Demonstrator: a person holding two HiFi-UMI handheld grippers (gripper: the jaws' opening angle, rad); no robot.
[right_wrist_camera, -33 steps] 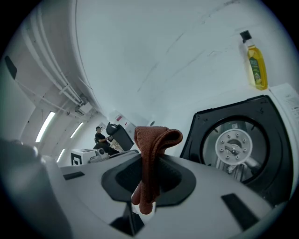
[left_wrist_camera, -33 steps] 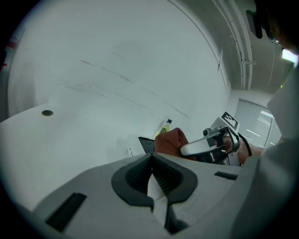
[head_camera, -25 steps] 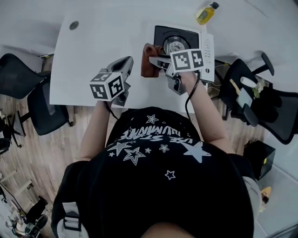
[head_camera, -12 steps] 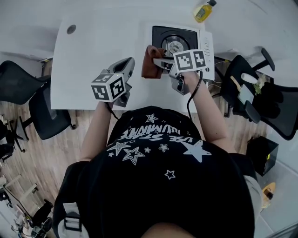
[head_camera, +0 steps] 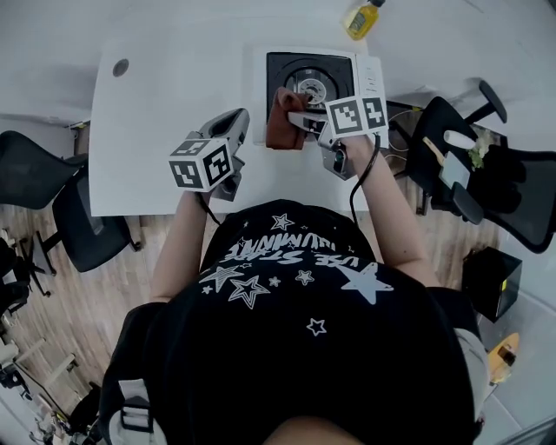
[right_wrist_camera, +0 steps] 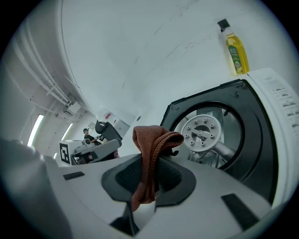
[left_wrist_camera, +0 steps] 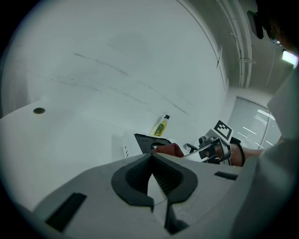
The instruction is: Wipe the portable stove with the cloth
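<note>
One rust-brown cloth (right_wrist_camera: 150, 154) is the only thing gripped. The right tool (right_wrist_camera: 149, 163) has its jaws pinched on it, with a folded hump standing above the jaw tips and a tail hanging down between them. Only the right gripper view shows that clamp. From the head view the cloth reads as a bunched patch at the tool's tip, over the near left part of the stove (head_camera: 372, 83). No view settles whether it presses on the surface.

The stove is a white box with a black top. Its round silver burner (right_wrist_camera: 203, 133) shows its ring of small holes only in the right gripper view, just behind the cloth. A white control strip runs along the stove's right side, its print too small to read.

The left tool (left_wrist_camera: 151, 158) has its jaws brought together with nothing between them. The head view places it over the near part of the counter (head_camera: 174, 87), left of the stove and apart from the cloth. Its own view looks across at the cloth and the right tool from the side, an angle the other views lack.

A yellow bottle (head_camera: 358, 19) with a dark cap stands beyond the stove's far edge. A small round hole (head_camera: 120, 67) marks the counter's far left corner. Only the head view takes in the black chairs (head_camera: 35, 169) on both sides, the wood floor (head_camera: 78, 287) and the person's star-print shirt (head_camera: 295, 348).
</note>
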